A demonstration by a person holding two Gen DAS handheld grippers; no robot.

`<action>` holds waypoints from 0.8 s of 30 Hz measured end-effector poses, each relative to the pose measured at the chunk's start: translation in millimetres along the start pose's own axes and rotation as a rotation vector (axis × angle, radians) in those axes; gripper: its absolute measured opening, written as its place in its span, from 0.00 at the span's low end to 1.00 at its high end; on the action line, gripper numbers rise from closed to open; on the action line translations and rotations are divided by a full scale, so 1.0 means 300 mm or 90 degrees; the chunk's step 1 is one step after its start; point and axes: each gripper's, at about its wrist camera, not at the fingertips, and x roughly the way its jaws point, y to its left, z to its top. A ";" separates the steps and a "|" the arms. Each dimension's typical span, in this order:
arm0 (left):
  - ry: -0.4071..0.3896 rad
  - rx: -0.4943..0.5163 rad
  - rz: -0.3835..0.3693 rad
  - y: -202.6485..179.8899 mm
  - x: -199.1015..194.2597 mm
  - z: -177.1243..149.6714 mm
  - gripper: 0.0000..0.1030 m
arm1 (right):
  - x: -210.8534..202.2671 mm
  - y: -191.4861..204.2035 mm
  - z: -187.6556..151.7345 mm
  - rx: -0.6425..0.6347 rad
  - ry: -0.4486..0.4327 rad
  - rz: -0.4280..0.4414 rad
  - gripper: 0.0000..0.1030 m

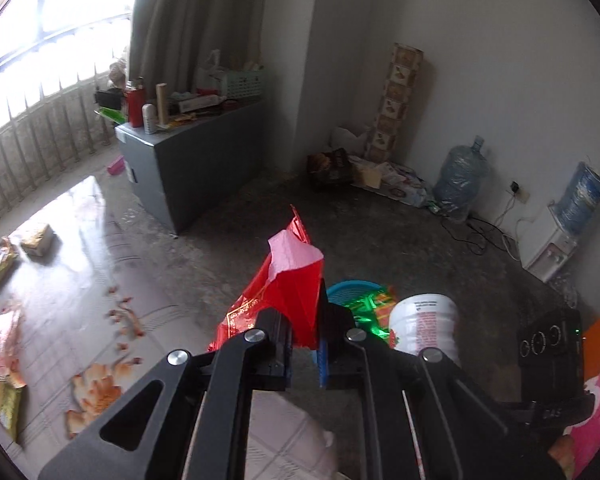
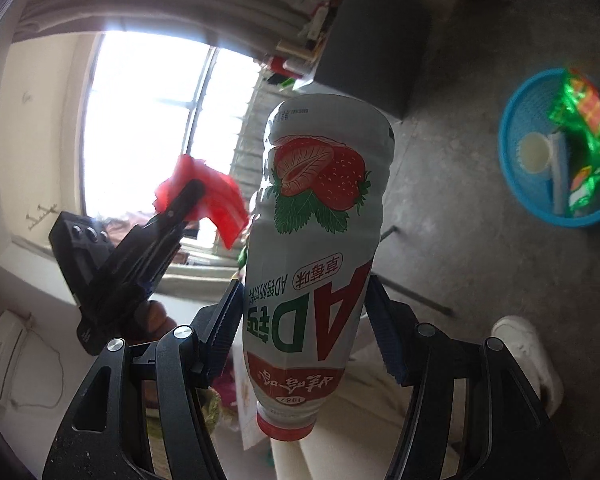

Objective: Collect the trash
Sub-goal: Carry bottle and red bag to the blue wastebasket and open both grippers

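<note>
A: Nearest in the left wrist view?
B: The left gripper (image 1: 304,344), its black jaws drawn together on a crumpled red plastic wrapper with a pale pink inner face (image 1: 288,280). The wrapper stands up above the fingertips.

A: And in the right wrist view?
B: The right gripper (image 2: 304,320), blue-padded fingers (image 2: 226,320) pressed on both flanks of a white plastic drink bottle with a strawberry label (image 2: 316,248). The bottle is held upside down, red cap end toward the camera, base pointing away. The left gripper appears at this view's left side, carrying the same red wrapper.

A: Where is the collecting vessel?
B: A round blue perforated plastic basket (image 2: 516,152) stands on the grey concrete floor (image 1: 380,236), near the right edge of the right wrist view. Inside lie a shiny green foil packet (image 2: 580,128), a small pale round lid or cup, hard to tell which, and a flat light-blue strip. In the left wrist view the basket sits just beyond the fingertips, partly hidden by the bottle.

A: Further off?
B: A glossy floral-patterned sheet (image 1: 84,264) bears scattered snack packets toward its left edge. Beyond it stands a grey cabinet (image 1: 196,168), its top crowded with bottles and boxes. By the far wall stand a blue water jug (image 1: 460,176) and a white water dispenser (image 1: 552,248), beside a barred window.

A: Anything of the person?
B: A white shoe (image 2: 528,352) on the floor, lower right.
</note>
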 end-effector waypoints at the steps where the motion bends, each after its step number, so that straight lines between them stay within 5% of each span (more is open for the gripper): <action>1: 0.011 0.005 -0.017 -0.038 0.040 0.008 0.08 | -0.025 -0.044 0.018 0.015 -0.015 -0.015 0.56; 11: 0.162 -0.011 -0.136 -0.329 0.567 0.075 0.15 | -0.031 -0.513 0.322 0.171 -0.047 -0.097 0.64; 13: 0.225 -0.008 -0.117 -0.361 0.706 0.055 0.62 | -0.022 -0.648 0.367 0.206 -0.055 -0.152 0.72; 14: 0.245 -0.016 -0.085 -0.365 0.762 0.040 0.68 | -0.018 -0.719 0.381 0.224 -0.055 -0.215 0.71; 16: 0.284 -0.036 -0.069 -0.362 0.846 0.002 0.69 | -0.028 -0.804 0.363 0.269 -0.063 -0.280 0.68; 18: 0.297 -0.067 -0.079 -0.343 0.866 -0.022 0.69 | -0.050 -0.818 0.320 0.271 -0.078 -0.249 0.68; 24: 0.268 -0.060 -0.071 -0.319 0.777 -0.044 0.69 | -0.128 -0.768 0.196 0.224 -0.099 -0.297 0.68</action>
